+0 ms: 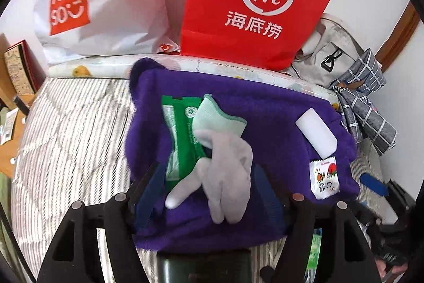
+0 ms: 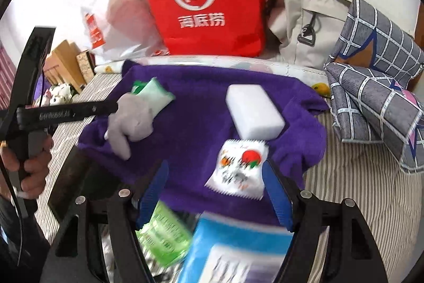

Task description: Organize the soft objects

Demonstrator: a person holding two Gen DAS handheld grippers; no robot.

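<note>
A purple towel (image 1: 278, 123) lies spread on the striped bedding (image 1: 74, 118). On it, the grey sock (image 1: 228, 171) sits between the left gripper's (image 1: 209, 190) parted jaws, unpressed, and the white snack packet (image 2: 238, 166) between the right gripper's (image 2: 216, 192) parted jaws; a white sponge block (image 2: 253, 114) lies just beyond the packet.

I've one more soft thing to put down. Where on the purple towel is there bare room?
Bare purple towel lies between the grey glove and the white sponge. The far strip is also free. The near right is crowded: sachet touching sponge.
</note>
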